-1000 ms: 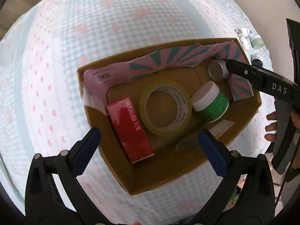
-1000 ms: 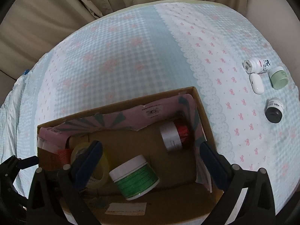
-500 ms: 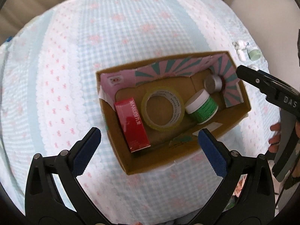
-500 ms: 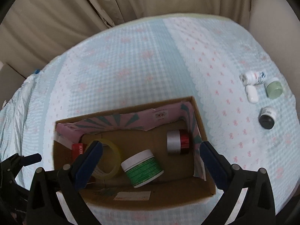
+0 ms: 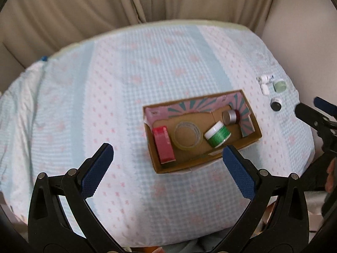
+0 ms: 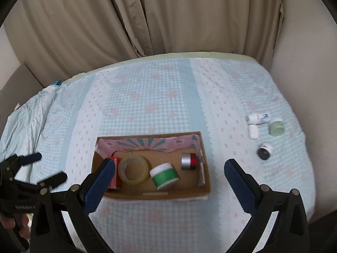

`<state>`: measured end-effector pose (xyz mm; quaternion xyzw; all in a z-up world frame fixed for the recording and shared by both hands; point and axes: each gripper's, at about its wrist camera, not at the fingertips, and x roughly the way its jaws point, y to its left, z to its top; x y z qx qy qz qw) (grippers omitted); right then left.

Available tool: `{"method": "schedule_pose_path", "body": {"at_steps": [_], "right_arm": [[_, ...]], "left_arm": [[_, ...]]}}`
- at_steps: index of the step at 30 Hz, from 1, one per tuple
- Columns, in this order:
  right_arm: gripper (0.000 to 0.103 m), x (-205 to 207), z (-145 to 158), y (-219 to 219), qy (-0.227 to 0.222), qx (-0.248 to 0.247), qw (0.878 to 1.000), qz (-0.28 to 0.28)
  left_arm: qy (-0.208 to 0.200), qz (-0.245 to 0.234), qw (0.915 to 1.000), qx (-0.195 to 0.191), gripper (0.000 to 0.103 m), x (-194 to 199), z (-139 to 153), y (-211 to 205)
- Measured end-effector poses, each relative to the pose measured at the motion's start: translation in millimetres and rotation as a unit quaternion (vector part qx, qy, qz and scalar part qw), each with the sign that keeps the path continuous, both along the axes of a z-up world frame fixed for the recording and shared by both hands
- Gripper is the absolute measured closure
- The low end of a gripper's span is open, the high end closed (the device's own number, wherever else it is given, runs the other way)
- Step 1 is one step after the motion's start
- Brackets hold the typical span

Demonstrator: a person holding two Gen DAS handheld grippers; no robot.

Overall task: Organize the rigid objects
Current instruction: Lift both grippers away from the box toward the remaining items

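A cardboard box [image 5: 231, 147] [image 6: 147, 194] sits on the bed. It holds a red box [image 5: 163, 145] [image 6: 114, 181], a clear tape roll [image 5: 188, 135] [image 6: 132, 169], a green jar with a white lid [image 5: 217, 133] [image 6: 164, 175] and a silver and red tin [image 5: 231, 116] [image 6: 189, 160]. My left gripper [image 5: 167, 168] is open and empty, well back from the box. My right gripper [image 6: 168, 181] is open and empty, also back from it. Four small items lie on the bedspread at the right: a white bottle [image 6: 258, 118], a white case [image 6: 252, 131], a pale green jar [image 6: 276, 128] and a dark jar [image 6: 264, 150].
The bed has a light blue checked spread [image 6: 158, 97] with pink bows. Beige curtains [image 6: 147, 16] hang behind it and a cream wall [image 6: 305, 73] stands at the right. The right gripper shows at the right edge of the left wrist view [image 5: 316, 116].
Both grippers have pulled up and back from the box, so it looks much smaller. The right gripper, which reached to the silver tin, has left the box empty.
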<state>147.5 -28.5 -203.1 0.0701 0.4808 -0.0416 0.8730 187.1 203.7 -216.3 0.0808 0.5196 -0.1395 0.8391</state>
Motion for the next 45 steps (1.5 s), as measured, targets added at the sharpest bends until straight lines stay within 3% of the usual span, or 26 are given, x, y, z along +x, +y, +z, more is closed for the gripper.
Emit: {"method": "schedule_pose_path", "body": {"at_steps": [9,16,23,29,37,45], "right_arm": [[0.000,-40.7,47.3,-15.9,-0.005,-0.027,0.999,-0.033],[0.000,-64.3,70.6,-60.7,-0.004,-0.050,0.994,-0.097],[0.000,-78.9,79.6,-124.3,-0.021,-0.036,0.992,-0.117],[0.000,-75.0,77.9,-191.4,-0.034,-0.059,0.995,-0.078],[0.000,-46.5,57.4,-298.6,-0.006,-0.037,0.999,-0.037],[0.000,-1.4,4.6,-377.2,0.038,0.003,0.997,-0.064]], "left_arm": [[-0.047,-0.021,0.9985,-0.016,0.000,-18.2,41.5,-22.3],[-0.069,-0.034,0.9967,-0.029,0.000,-22.4,62.4,-57.7],[-0.084,-0.030,0.9958,-0.021,0.000,-29.4,74.4,-118.3],[-0.093,0.014,0.9954,-0.020,0.000,-35.1,79.5,-191.3],[-0.063,0.049,0.9965,-0.025,0.000,-22.7,53.1,-294.1],[-0.019,0.025,0.9993,-0.022,0.000,17.1,-14.2,-384.5]]}}
